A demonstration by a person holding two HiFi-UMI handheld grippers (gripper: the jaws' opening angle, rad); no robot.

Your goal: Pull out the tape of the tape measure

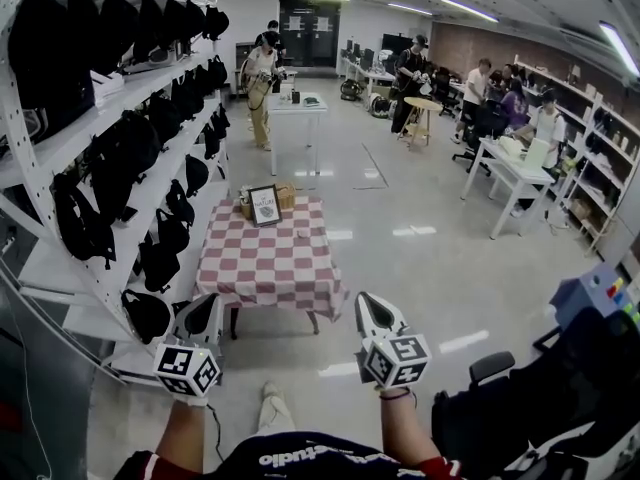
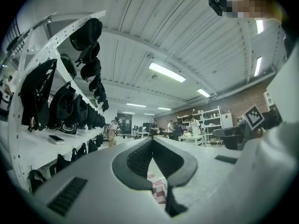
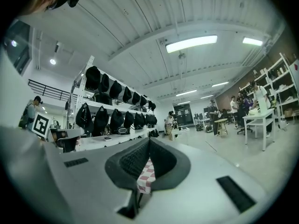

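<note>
left gripper (image 1: 204, 316) – closed, empty | right gripper (image 1: 374, 315) – closed, empty | tape measure (image 1: 303, 234) – tiny pale speck, checked table (image 1: 262, 271)

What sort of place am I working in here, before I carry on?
Probably a shared lab or workshop: white shelving hung with black bags along the left, people at white worktables on the right, and a small checked-cloth table on the open floor.

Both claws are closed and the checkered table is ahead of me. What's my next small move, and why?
Probably step toward the checkered table: the left claw and right claw are shut, empty and short of it, and the tape measure can't be made out from here.
</note>
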